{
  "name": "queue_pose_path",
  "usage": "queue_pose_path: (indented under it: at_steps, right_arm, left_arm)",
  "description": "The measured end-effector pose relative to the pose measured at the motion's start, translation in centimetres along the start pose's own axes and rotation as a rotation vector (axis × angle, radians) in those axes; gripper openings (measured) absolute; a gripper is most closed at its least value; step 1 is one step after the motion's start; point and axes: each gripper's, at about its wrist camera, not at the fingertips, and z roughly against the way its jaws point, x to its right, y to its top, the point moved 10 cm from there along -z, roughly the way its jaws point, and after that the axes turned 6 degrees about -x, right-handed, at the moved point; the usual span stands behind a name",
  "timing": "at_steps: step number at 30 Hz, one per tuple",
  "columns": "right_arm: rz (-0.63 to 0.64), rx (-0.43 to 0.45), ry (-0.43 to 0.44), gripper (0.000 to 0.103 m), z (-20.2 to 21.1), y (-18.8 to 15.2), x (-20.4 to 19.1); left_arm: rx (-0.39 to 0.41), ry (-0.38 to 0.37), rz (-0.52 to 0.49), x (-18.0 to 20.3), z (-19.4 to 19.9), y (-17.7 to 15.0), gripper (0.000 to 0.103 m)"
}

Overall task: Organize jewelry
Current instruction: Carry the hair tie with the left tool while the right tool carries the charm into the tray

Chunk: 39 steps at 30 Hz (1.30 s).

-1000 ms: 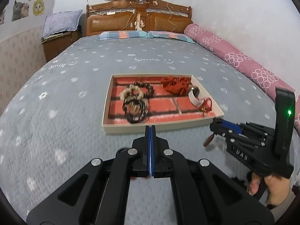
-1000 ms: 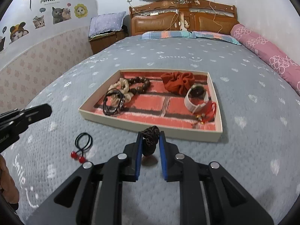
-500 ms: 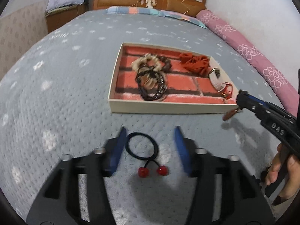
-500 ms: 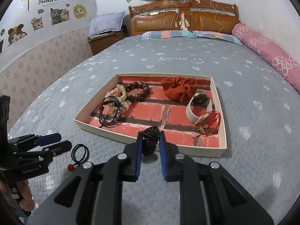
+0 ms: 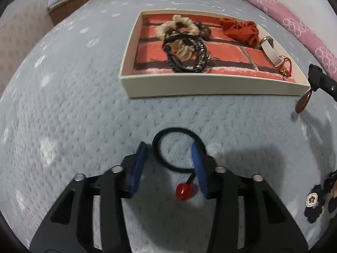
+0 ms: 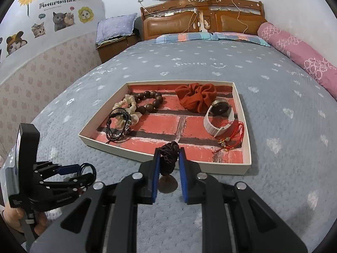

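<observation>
A cream tray (image 5: 210,87) (image 6: 189,164) with a brick-print floor lies on the grey bedspread. It holds a cream scrunchie (image 6: 126,109), wooden beads (image 6: 151,103), black bracelets (image 5: 185,52), a red scrunchie (image 6: 197,99), a white watch (image 6: 219,120) and a red charm cord (image 6: 229,137). My left gripper (image 5: 168,156) is open, its fingers astride a black hair tie with red beads (image 5: 179,154) on the bed. My right gripper (image 6: 168,158) is shut on a dark braided cord with a brown pendant (image 6: 168,160), just before the tray's near wall.
A pink bolster (image 6: 299,57) lies along the bed's right side. A wooden headboard (image 6: 202,19) and pillows stand at the far end. A nightstand (image 6: 113,48) stands left of the bed. The left gripper shows in the right wrist view (image 6: 69,172).
My left gripper has opened and dropped down over the black hair tie. My right gripper, still holding the braided cord, has edged closer to the tray.
</observation>
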Motion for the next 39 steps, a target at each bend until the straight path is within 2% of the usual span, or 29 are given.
queue_pose_path:
  at_steps: [3, 8, 13, 17, 21, 24, 30, 33, 39]
  right_arm:
    - [-0.013, -0.006, 0.002, 0.018, -0.2, -0.3, 0.3]
    - [-0.023, -0.007, 0.0, 0.018, -0.3, -0.4, 0.9]
    - [-0.024, 0.006, -0.001, 0.018, 0.1, 0.3, 1.1]
    - [-0.028, 0.019, -0.006, 0.018, 0.2, 1.5, 0.9]
    - [-0.03, 0.033, -0.022, 0.018, -0.5, 3.3, 0.8]
    - [-0.032, 0.051, -0.023, 0.018, -1.0, 4.9, 0.7]
    - [-0.015, 0.037, -0.05, 0.018, -4.0, 7.4, 0.8]
    - [-0.022, 0.027, -0.064, 0.018, -5.4, 7.8, 1.2]
    - [-0.04, -0.002, -0.091, 0.018, -8.5, 7.2, 2.3]
  left_arm:
    - [-0.009, -0.017, -0.007, 0.2, 0.1, 0.4, 0.001]
    - [0.021, -0.001, -0.049, 1.3, 1.2, 0.6, 0.001]
    - [0.128, -0.041, -0.043, 1.8, 5.5, 1.7, 0.001]
    - [0.202, -0.063, -0.029, 2.3, 8.3, 4.7, 0.001]
    - [0.244, -0.06, -0.007, 2.2, 9.2, 7.9, 0.001]
    - [0.278, -0.053, 0.019, 1.9, 8.9, 10.4, 0.001]
    - [0.265, -0.041, 0.041, 0.8, 5.6, 13.6, 0.001]
    - [0.251, -0.07, 0.068, 0.4, 4.1, 14.6, 0.001]
    - [0.229, -0.053, 0.07, -0.2, 1.3, 15.2, 0.001]
